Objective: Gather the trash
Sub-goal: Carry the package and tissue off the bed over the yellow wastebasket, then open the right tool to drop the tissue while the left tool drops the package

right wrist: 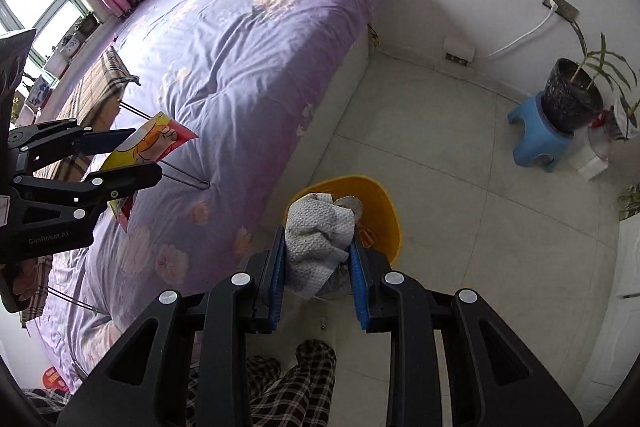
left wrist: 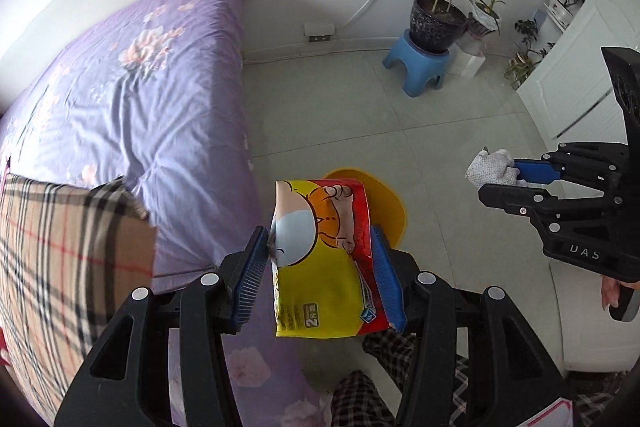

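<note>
My left gripper (left wrist: 320, 251) is shut on a yellow and red snack wrapper (left wrist: 320, 255) with a cartoon print, held in the air beside the bed's edge. Below it, partly hidden by the wrapper, a yellow bin (left wrist: 388, 203) stands on the floor. My right gripper (right wrist: 318, 251) is shut on a crumpled white paper towel (right wrist: 316, 235), right above the yellow bin (right wrist: 384, 211), which holds some trash. The left wrist view shows the right gripper (left wrist: 508, 179) with the towel (left wrist: 486, 167) at the right. The right wrist view shows the left gripper (right wrist: 136, 155) with the wrapper (right wrist: 156, 143) over the bed.
A bed with a purple floral sheet (right wrist: 224, 67) fills the left side, a plaid cloth (left wrist: 60, 267) lying on it. A potted plant (left wrist: 436, 19) sits on a blue stool (left wrist: 420, 67) by the far wall. White cabinets (left wrist: 576, 67) stand at the right. Plaid trouser legs (right wrist: 296, 383) show below.
</note>
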`<state>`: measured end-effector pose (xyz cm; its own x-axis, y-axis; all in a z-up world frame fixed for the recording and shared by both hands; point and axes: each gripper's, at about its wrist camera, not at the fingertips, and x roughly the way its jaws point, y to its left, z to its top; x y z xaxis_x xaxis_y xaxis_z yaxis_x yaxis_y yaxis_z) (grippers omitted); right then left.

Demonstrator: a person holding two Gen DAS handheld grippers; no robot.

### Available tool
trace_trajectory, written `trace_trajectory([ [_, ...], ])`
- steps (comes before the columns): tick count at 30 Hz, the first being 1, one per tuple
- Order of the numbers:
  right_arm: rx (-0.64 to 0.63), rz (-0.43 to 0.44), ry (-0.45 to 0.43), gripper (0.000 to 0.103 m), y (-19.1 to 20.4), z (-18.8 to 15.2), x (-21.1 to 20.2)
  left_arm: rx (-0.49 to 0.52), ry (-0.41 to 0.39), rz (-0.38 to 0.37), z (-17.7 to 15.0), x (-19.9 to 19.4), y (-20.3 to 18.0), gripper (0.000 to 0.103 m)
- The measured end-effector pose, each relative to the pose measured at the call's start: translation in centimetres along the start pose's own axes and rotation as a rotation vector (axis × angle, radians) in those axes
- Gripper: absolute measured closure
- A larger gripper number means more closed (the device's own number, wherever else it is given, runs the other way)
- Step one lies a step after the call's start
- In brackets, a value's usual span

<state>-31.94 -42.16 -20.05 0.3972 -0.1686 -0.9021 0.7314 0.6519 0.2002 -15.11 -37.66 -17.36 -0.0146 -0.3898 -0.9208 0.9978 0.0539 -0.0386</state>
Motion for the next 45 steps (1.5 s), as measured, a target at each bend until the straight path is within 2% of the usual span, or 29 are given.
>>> trace_trajectory([
  [10, 0.020, 0.037, 0.064, 0.073, -3.0, -0.7, 5.5, 0.036, 0.090, -0.009, 1.5, 7.1, -1.6, 0.052],
  [25, 0.066, 0.066, 0.178, 0.073, -6.7, -1.5, 17.5, 0.083, 0.238, -0.005, 1.0, 19.0, -2.1, 0.051],
  [35, 0.109, 0.078, 0.252, 0.073, -8.1, -2.6, 23.2, 0.080, 0.302, -0.005, 0.4, 23.8, -2.1, 0.051],
  [45, 0.137, 0.085, 0.281, 0.073, -8.9, -3.0, 25.7, 0.076, 0.333, -0.013, -0.4, 26.2, -2.5, 0.050],
])
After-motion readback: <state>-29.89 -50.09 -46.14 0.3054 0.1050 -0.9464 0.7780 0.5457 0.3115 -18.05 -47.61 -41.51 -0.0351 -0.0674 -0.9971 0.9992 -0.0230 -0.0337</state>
